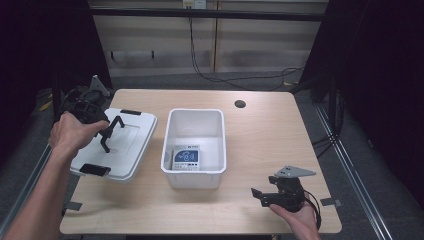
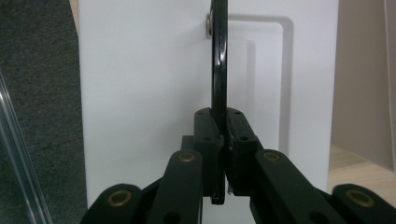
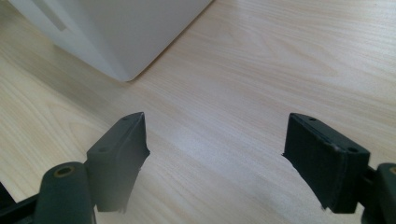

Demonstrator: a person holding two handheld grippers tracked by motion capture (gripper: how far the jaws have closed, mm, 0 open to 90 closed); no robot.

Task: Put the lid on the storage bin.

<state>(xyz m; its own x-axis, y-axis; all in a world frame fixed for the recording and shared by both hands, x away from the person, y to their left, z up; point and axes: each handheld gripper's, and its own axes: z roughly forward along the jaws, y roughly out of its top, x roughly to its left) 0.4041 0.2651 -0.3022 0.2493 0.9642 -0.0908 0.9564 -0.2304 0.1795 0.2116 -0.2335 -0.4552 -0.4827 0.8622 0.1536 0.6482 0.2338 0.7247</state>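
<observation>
pale wood table fills the high view, with grey floor around it and a white rectangular plastic bin at its middle holding a small blue-and-white box. left of the bin lies a white plastic lid with black clips, partly over the table's left edge; the left gripper is over it, clamped on its thin black handle. the right gripper hovers near the front right edge. in the left gripper view the jaws pinch the handle against the lid. in the right gripper view the right gripper stands wide apart, nothing between, over bare wood near the bin's corner.
</observation>
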